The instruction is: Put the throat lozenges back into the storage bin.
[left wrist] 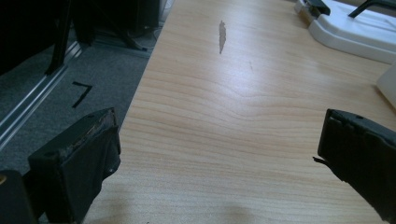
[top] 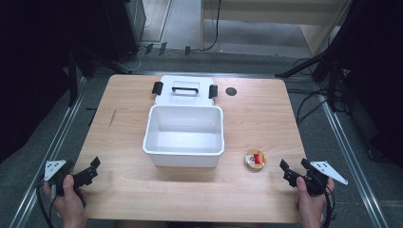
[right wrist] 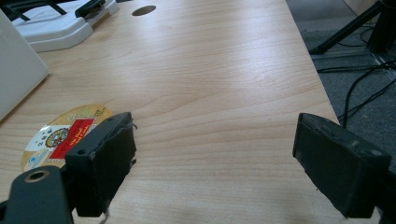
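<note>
Two tongs wait, a tin to lift

Two things sit on the pale wood-grain bench (top: 256,123): an open white plastic box (top: 184,136), rectangular and smooth, its lid (top: 184,91) at 12 o'clock, and a flat round gold tin (top: 255,160) at 4 o'clock. Left tongs (top: 85,173) and right tongs (top: 290,172) gape, empty. Likely next: approach the tin low, pinching its rim.

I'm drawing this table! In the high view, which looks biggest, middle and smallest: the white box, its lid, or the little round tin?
1. White box
2. Lid, partly hidden behind the box
3. Round tin, clearly the smallest
</note>
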### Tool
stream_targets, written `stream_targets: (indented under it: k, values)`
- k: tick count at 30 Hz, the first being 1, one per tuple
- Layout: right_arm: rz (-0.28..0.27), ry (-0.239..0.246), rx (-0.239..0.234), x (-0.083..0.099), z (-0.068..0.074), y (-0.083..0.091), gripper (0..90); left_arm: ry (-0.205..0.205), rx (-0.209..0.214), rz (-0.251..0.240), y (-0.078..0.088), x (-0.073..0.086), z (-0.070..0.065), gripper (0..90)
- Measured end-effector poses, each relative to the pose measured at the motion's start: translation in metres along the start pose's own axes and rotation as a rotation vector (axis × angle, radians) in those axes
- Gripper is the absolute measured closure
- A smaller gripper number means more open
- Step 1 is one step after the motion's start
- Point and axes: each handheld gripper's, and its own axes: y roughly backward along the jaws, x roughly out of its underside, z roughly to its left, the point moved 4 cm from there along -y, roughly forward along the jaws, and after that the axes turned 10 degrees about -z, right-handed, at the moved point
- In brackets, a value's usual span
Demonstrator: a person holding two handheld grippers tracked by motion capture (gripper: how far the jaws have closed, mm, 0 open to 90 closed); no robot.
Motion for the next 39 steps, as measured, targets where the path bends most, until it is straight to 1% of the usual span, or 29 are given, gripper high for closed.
stream_targets:
  k: [1, 2, 3, 4, 8, 10, 11, 12, 13, 14, 15, 16, 19, 20, 22, 23, 25, 26, 27, 28, 29, 30, 32, 33, 34, 35, 36, 37, 39]
  values:
    - [0.001, 0.005, -0.003, 0.000, 0.001, 0.000, 13.1, -0.003, 0.006, 0.009, 0.000, 0.000, 0.000, 0.0]
    - [0.000, 0.014, -0.004, 0.000, 0.001, 0.000, 13.1, -0.022, 0.039, 0.003, 0.000, 0.000, -0.002, 0.0]
    - [0.000, 0.014, -0.004, 0.000, 0.001, 0.000, 13.1, -0.022, 0.039, 0.003, 0.000, 0.000, -0.002, 0.0]
    - [0.004, 0.025, -0.013, 0.000, 0.002, 0.000, 13.1, -0.044, 0.049, 0.005, 0.000, 0.001, -0.005, 0.0]
    - [0.002, 0.001, -0.030, -0.001, -0.001, 0.001, 13.2, -0.060, 0.056, 0.019, 0.000, 0.001, -0.006, 0.0]
    - [0.004, -0.036, -0.042, -0.003, -0.004, 0.003, 13.4, -0.059, 0.066, 0.011, 0.001, 0.001, -0.006, 0.0]
    - [0.007, -0.043, -0.051, -0.004, -0.005, 0.004, 13.4, -0.074, 0.071, -0.008, 0.002, 0.001, -0.008, 0.0]
    - [0.013, -0.047, -0.054, -0.005, -0.006, 0.005, 13.6, -0.097, 0.069, -0.009, 0.003, 0.001, -0.010, 0.0]
    - [0.013, -0.047, -0.054, -0.005, -0.006, 0.005, 13.6, -0.097, 0.069, -0.009, 0.003, 0.001, -0.010, 0.0]
    - [0.022, -0.045, -0.065, -0.009, -0.007, 0.008, 13.6, -0.144, 0.059, -0.004, 0.002, 0.002, -0.014, 0.0]
    - [0.022, -0.045, -0.065, -0.009, -0.007, 0.008, 13.6, -0.144, 0.059, -0.004, 0.002, 0.002, -0.014, 0.0]
    - [0.040, -0.040, -0.072, -0.014, -0.007, 0.009, 13.7, -0.184, 0.056, 0.006, 0.002, 0.003, -0.017, 0.0]
    - [0.053, -0.027, -0.087, -0.018, -0.006, 0.010, 13.7, -0.179, 0.058, 0.009, 0.002, 0.003, -0.017, 0.0]
    - [0.084, 0.002, -0.101, -0.022, -0.004, 0.010, 13.8, -0.159, 0.042, 0.007, 0.001, 0.003, -0.015, 0.0]
    - [0.115, 0.025, -0.106, -0.025, -0.002, 0.008, 13.7, -0.146, 0.026, 0.005, 0.000, 0.002, -0.014, 0.0]
    - [0.115, 0.025, -0.106, -0.025, -0.002, 0.008, 13.7, -0.146, 0.026, 0.005, 0.000, 0.002, -0.014, 0.0]
    - [0.142, 0.043, -0.114, -0.028, 0.001, 0.007, 13.7, -0.150, 0.042, -0.006, 0.002, 0.002, -0.014, 0.0]
    - [0.153, 0.053, -0.116, -0.029, 0.002, 0.006, 13.7, -0.161, 0.064, -0.019, 0.004, 0.002, -0.016, 0.0]
    - [0.187, 0.097, -0.134, -0.033, 0.008, 0.005, 13.6, -0.167, 0.069, -0.020, 0.004, 0.002, -0.016, 0.0]
    - [0.202, 0.110, -0.140, -0.033, 0.010, 0.005, 13.6, -0.173, 0.076, -0.015, 0.004, 0.003, -0.017, 0.0]
    - [0.202, 0.110, -0.140, -0.033, 0.010, 0.005, 13.6, -0.173, 0.076, -0.015, 0.004, 0.003, -0.017, 0.0]
    - [0.253, 0.160, -0.130, -0.035, 0.014, 0.002, 13.5, -0.158, 0.063, 0.005, 0.002, 0.003, -0.016, 0.0]
    - [0.269, 0.171, -0.128, -0.036, 0.016, 0.001, 13.5, -0.144, 0.056, 0.009, 0.001, 0.003, -0.015, 0.0]
    - [0.316, 0.200, -0.126, -0.040, 0.021, -0.003, 13.6, -0.138, 0.055, 0.009, 0.001, 0.002, -0.014, 0.0]
    - [0.335, 0.213, -0.135, -0.042, 0.024, -0.004, 13.5, -0.132, 0.058, 0.008, 0.001, 0.002, -0.014, 0.0]
    - [0.335, 0.213, -0.135, -0.042, 0.024, -0.004, 13.5, -0.124, 0.061, 0.003, 0.001, 0.002, -0.013, 0.0]
    - [0.371, 0.240, -0.147, -0.046, 0.031, -0.006, 13.5, -0.122, 0.058, 0.007, 0.001, 0.002, -0.013, 0.0]
    - [0.371, 0.240, -0.147, -0.046, 0.031, -0.006, 13.5, -0.122, 0.058, 0.007, 0.001, 0.002, -0.013, 0.0]
    - [0.399, 0.276, -0.176, -0.048, 0.037, -0.009, 13.1, -0.131, 0.051, 0.008, 0.001, 0.002, -0.014, 0.0]
